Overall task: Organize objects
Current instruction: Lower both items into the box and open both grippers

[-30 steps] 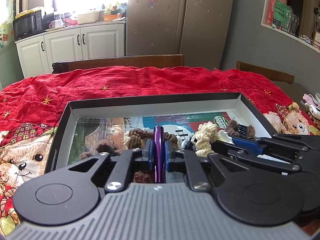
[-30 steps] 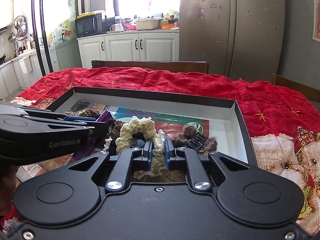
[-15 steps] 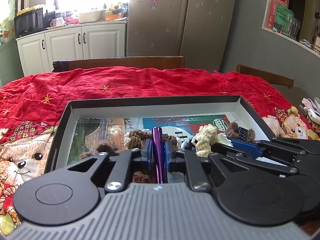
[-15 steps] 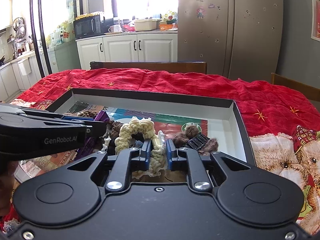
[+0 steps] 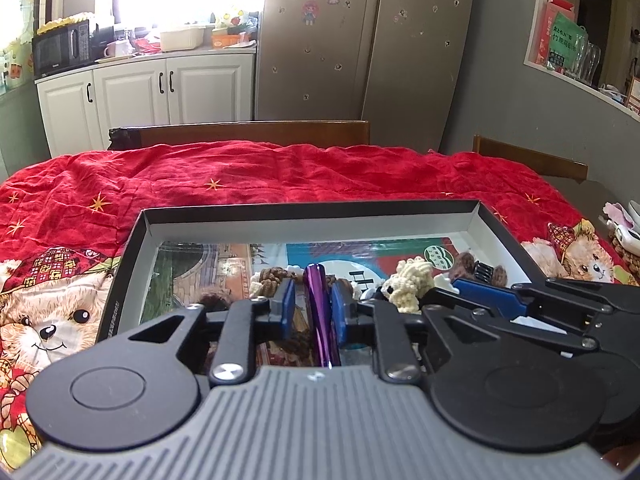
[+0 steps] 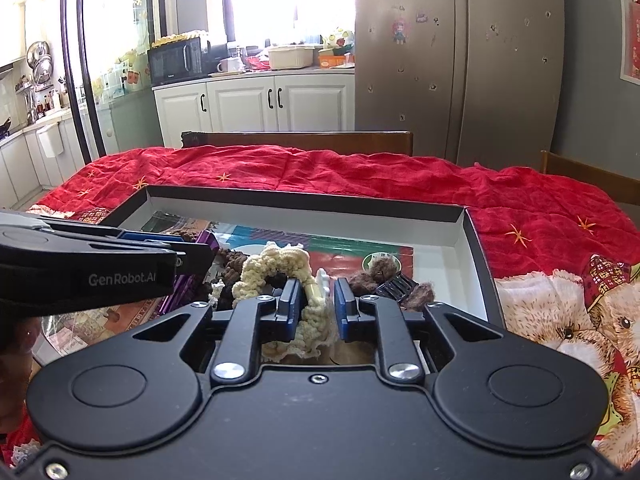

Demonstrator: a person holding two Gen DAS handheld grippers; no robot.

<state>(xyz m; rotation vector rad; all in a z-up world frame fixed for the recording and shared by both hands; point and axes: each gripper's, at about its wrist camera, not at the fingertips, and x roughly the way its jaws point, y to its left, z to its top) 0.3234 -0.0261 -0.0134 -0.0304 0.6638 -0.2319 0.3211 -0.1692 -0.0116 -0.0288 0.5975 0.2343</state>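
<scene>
1. blue pads on my left gripper (image 5: pixel 312 308) have just been spreading; the purple metallic bar (image 5: pixel 318 312) stands between them, leaning by the right pad with a clear gap on the left, so nothing pinches it.
2. my right gripper (image 6: pixel 316 308) has been easing apart too; the cream knitted scrunchie (image 6: pixel 280 272) sits between the pads and against the left one, with daylight at the right pad.
3. only the right wrist view shows a gold-coloured tube (image 6: pixel 313 294) and a small white piece beside the scrunchie; the left view hides them behind my other gripper.
4. both items lie inside the shallow black box (image 5: pixel 304 216), on its printed paper lining.
5. the left view alone shows brown knitted bits (image 5: pixel 272 278) past the bar; the right view shows brown fuzzy clips (image 6: pixel 380 276) more clearly.
6. the box rests on a red cloth (image 6: pixel 360 176) with gold stars and bear prints.
7. farther off: a wooden chair back, white cabinets (image 6: pixel 248 104), and a steel fridge.
</scene>
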